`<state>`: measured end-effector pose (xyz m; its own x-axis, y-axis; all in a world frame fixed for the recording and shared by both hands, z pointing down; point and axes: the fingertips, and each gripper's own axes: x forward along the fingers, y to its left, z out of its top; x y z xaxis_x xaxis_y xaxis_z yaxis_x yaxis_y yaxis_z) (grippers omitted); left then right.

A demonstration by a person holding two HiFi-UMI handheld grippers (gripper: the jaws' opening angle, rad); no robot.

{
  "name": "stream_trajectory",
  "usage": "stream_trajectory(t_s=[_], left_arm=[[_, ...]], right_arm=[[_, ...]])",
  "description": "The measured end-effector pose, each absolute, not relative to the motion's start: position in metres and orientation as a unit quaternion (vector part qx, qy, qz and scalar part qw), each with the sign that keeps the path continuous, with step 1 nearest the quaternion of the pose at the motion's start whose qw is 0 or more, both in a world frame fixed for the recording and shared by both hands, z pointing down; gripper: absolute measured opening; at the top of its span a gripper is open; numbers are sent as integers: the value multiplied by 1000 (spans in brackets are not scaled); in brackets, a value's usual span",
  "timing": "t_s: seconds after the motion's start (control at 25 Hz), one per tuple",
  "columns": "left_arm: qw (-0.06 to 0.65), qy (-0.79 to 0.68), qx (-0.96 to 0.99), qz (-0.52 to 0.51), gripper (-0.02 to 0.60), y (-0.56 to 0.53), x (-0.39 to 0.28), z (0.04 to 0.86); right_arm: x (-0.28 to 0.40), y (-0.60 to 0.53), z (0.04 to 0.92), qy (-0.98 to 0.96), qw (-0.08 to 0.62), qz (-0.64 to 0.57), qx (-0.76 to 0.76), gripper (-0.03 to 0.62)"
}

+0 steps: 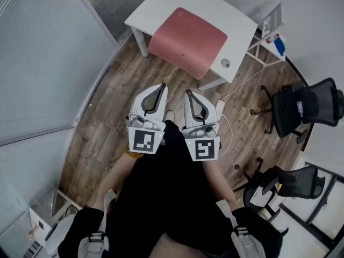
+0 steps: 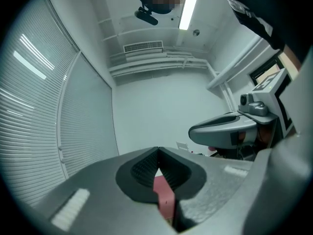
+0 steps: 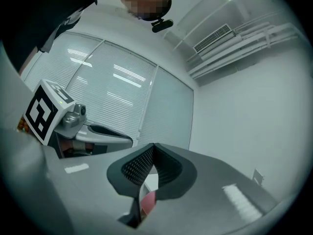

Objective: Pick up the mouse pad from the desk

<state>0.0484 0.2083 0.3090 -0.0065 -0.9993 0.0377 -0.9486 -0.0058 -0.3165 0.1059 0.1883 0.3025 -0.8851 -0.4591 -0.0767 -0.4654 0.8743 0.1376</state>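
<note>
Pink mouse pad [image 1: 188, 41] lies on the white desk [image 1: 161, 4], its near edge hanging over the front, ahead of both grippers and clear of them. Left gripper [image 1: 162, 86] and right gripper [image 1: 188, 92] sit side by side above the wood floor [image 1: 107, 90] — jaws clenched tip to tip, nothing held.

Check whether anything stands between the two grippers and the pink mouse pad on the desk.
Nothing visible does. Only bare wooden floor lies between the left gripper, the right gripper and the mouse pad, whose near edge overhangs the desk. A small round thing sits beside the pad, not on it.
</note>
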Motion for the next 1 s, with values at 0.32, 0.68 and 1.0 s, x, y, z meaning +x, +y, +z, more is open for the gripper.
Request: stream_trajectory(t_s=[0.32,0.68,1.0], left_arm=[[76,681,-711,-159,0,146,51,331],[61,677,-719,-147,0,104,32,346],[65,648,-750,-116,0,49,-7,351]], right_arm=[[111,117,328,965,21,37,-260,21],[98,73,342,963,1,46,-266,21],[66,30,341,951,-25,76,-300,21]])
